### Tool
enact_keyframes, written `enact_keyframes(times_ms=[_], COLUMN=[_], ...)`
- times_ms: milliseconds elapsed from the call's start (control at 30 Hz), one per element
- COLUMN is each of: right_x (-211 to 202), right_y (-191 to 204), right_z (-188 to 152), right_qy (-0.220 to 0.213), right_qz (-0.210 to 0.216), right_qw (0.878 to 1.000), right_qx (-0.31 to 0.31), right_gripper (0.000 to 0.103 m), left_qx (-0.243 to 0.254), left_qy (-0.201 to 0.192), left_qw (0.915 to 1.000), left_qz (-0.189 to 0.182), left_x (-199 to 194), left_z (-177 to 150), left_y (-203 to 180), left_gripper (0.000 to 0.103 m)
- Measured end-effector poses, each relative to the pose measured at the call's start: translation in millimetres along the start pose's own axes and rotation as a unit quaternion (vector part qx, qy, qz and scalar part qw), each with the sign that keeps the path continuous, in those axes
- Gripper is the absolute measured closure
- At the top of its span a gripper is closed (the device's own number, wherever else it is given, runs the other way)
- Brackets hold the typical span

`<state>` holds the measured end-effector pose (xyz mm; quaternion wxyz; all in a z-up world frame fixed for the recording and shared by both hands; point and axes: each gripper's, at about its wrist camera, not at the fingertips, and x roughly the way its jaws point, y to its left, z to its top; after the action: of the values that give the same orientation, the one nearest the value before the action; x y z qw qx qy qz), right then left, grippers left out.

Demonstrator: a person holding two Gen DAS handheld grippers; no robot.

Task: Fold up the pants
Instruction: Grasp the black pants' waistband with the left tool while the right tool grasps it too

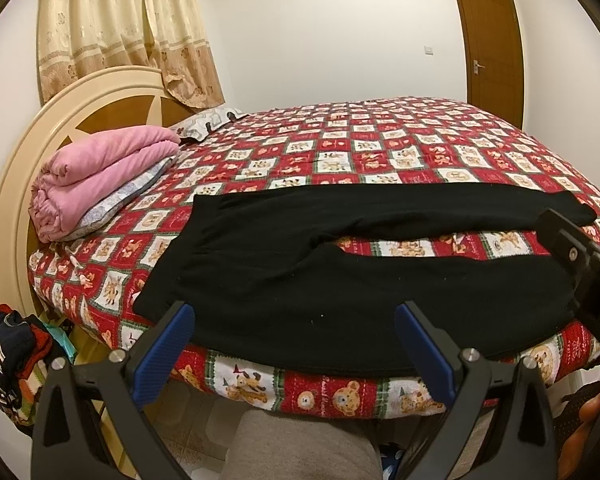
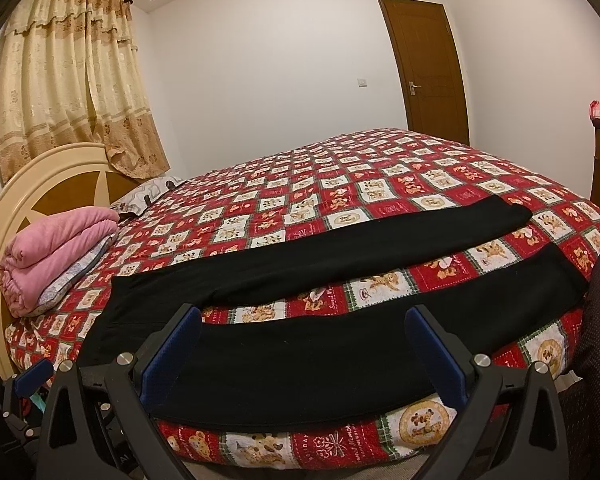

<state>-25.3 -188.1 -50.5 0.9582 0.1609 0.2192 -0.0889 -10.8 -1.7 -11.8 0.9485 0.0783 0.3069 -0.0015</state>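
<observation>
Black pants (image 1: pixel 300 280) lie flat on the bed near its front edge, waistband to the left, both legs spread apart and stretching right. They also show in the right wrist view (image 2: pixel 300 344). My left gripper (image 1: pixel 296 320) is open and empty, hovering just in front of the near leg by the bed edge. My right gripper (image 2: pixel 304 328) is open and empty, over the near leg's middle. The right gripper's body (image 1: pixel 588 272) shows at the right in the left wrist view. The left gripper's blue pad (image 2: pixel 32 376) shows at the lower left in the right wrist view.
The bed has a red patchwork quilt (image 1: pixel 380 148) with bear prints. A folded pink blanket (image 1: pixel 100 176) and a pillow (image 1: pixel 208 120) lie by the headboard (image 1: pixel 16 184). Clothes (image 1: pixel 8 356) are piled left of the bed. A brown door (image 2: pixel 428 72) and a curtain (image 2: pixel 68 92) stand behind.
</observation>
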Motion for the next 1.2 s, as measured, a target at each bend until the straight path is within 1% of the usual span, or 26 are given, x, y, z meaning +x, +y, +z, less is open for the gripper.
enact_keyframes(times_ms=[100,167,333,400,467,533,567,633,767,833,900,933,1033,1167,1200], right_x=[2.1,2.0,11.3,18.1,28.5,40.6,47.5,60.5,78.1,86.6,97.0,101.5,115.3,130.2,133.7], right_y=[-3.1,-3.1,-12.8,-17.4,-22.1,-25.0,-25.4,-27.5,-28.6,-26.8,-24.3,-23.7,-19.9,-14.3,-13.2], right_z=[2.0,1.8,1.8,-0.2,-2.8,-8.1,-11.7,-16.1,-13.4,-7.2,-1.3,0.7,4.1,6.9,8.2], right_qy=[0.002,0.001,0.007,0.013,0.023,0.037,0.046,0.062,0.077,0.08,0.088,0.092,0.109,0.125,0.129], right_qz=[0.001,-0.001,-0.007,-0.011,-0.009,-0.005,-0.004,-0.002,0.016,0.017,0.017,0.017,0.017,0.019,0.019], right_qw=[1.0,1.0,1.0,1.0,1.0,0.999,0.999,0.998,0.996,0.996,0.995,0.995,0.993,0.991,0.99], right_qx=[0.001,0.001,0.007,0.007,0.004,-0.006,-0.015,-0.027,-0.034,-0.04,-0.042,-0.041,-0.043,-0.053,-0.055], right_gripper=[0.001,0.001,0.001,0.001,0.001,0.001,0.001,0.001,0.001,0.001,0.001,0.001,0.001,0.001,0.001], left_qx=[-0.001,-0.003,-0.002,-0.007,-0.02,-0.038,-0.045,-0.057,-0.042,-0.035,-0.032,-0.031,-0.012,0.017,0.02], left_qy=[0.005,0.012,0.047,0.068,0.09,0.118,0.125,0.132,0.109,0.108,0.122,0.134,0.148,0.161,0.164], left_qw=[1.0,0.9999,0.9985,0.9975,0.9955,0.9922,0.9909,0.9895,0.993,0.9933,0.9915,0.9896,0.9875,0.9862,0.9854], left_qz=[-0.002,-0.009,-0.027,-0.02,-0.021,-0.018,-0.018,-0.01,-0.015,-0.021,-0.029,-0.04,-0.053,-0.037,-0.039], left_x=[5.5,9.9,35.0,52.3,71.0,93.5,101.2,121.1,158.3,185.3,209.3,225.1,257.2,293.3,301.2], left_z=[0.5,-0.2,-1.3,-3.3,-4.3,-2.8,-1.5,9.8,46.7,66.4,80.0,88.3,102.8,115.3,118.1], left_y=[0.7,1.4,11.1,23.2,41.2,66.0,75.3,103.0,141.8,157.1,164.0,165.4,161.5,163.9,165.8], left_gripper=[0.0,0.0,0.0,0.0,0.0,0.0,0.0,0.0,0.0,0.0,0.0,0.0,0.0,0.0,0.0])
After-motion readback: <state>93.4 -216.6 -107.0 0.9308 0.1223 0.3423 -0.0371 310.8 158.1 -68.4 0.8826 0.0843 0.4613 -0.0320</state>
